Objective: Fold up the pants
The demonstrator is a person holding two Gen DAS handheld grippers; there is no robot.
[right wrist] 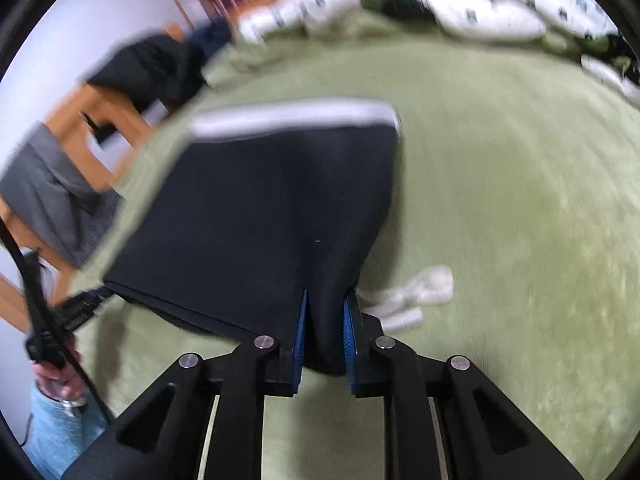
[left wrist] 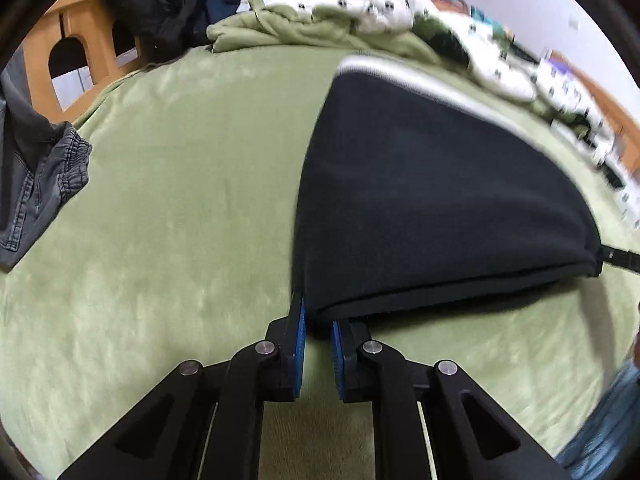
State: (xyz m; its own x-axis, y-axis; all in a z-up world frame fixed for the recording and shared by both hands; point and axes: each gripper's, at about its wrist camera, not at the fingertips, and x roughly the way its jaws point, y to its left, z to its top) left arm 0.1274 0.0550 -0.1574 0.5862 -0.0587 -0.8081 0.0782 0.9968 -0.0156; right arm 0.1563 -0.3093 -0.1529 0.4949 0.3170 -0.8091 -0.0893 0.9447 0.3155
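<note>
Left gripper [left wrist: 318, 320]: black linkage with blue pads; fingers pinching the near left corner of the black pants [left wrist: 432, 200], cloth gathered between the pads.
Right gripper [right wrist: 325, 320]: same build; fingers pinching the near right corner of the pants [right wrist: 272, 208], a fold of dark cloth bulging down between the blue pads.
Black pants: folded into a thick dark panel, held taut between the two grippers along its near edge; a white stripe [left wrist: 420, 80] runs along its far edge. The far part reaches over the green blanket [left wrist: 180, 200]; whether it touches cannot be told.
White drawstring ends [right wrist: 416, 292]: hanging just right of the right gripper, blurred.
Green blanket: plush surface covering the bed beneath and around the pants.
Grey shorts [left wrist: 36, 184]: at the left edge of the bed, draped near the wooden bed frame [left wrist: 76, 28].
Black garment [left wrist: 152, 4]: hung over the frame at the far left.
Panda-print quilt [left wrist: 360, 8]: heaped along the far side of the bed, well apart from the pants.
</note>
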